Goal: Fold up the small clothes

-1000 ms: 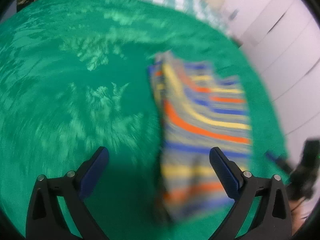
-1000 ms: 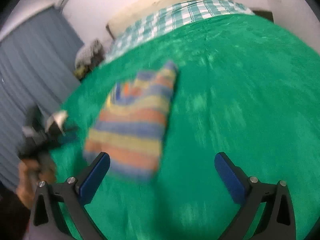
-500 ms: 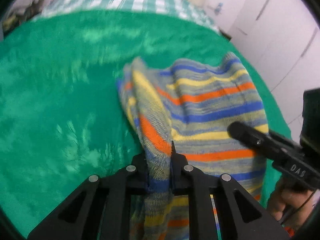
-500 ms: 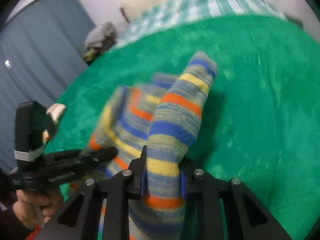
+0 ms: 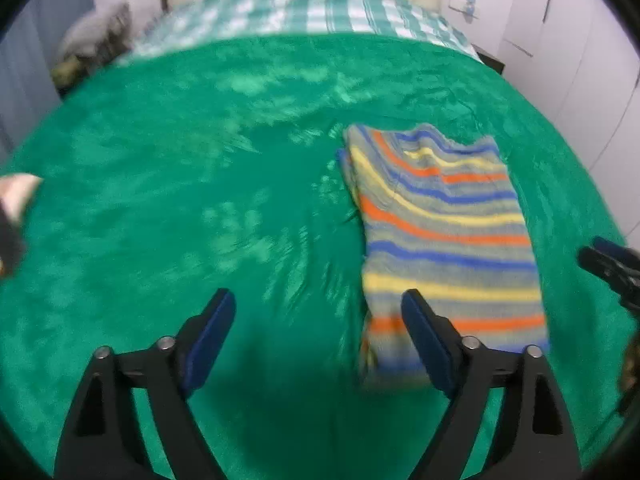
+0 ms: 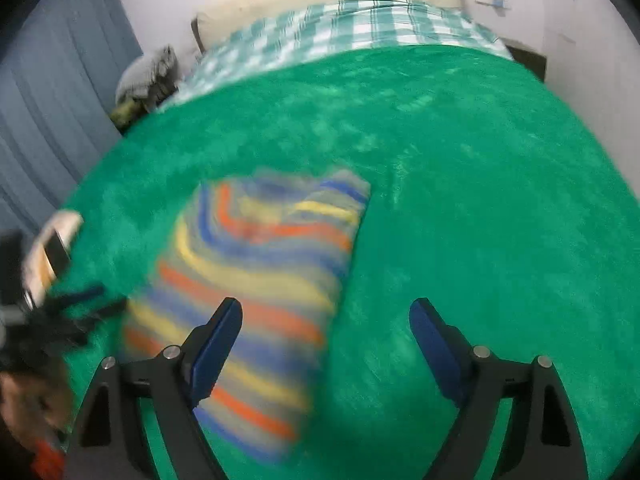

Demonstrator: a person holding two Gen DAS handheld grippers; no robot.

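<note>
Green blanket (image 5: 200, 200): both tools (jaws spread) hover beside sweater (image 5: 444, 220).

Both wrist cams sit low over the green blanket (image 5: 168, 184), facing 12 o'clock toward the checked sheet (image 5: 304, 12). Left view has the striped garment (image 5: 444, 236) close at 2 o'clock; right view has it (image 6: 256, 288) at 10 o'clock. Shared: garment, blanket, headboard end.

Striped garment (image 5: 444, 232) (blue/orange/yellow/grey), green blanket (image 5: 180, 184), checked sheet (image 5: 304, 12).
</note>
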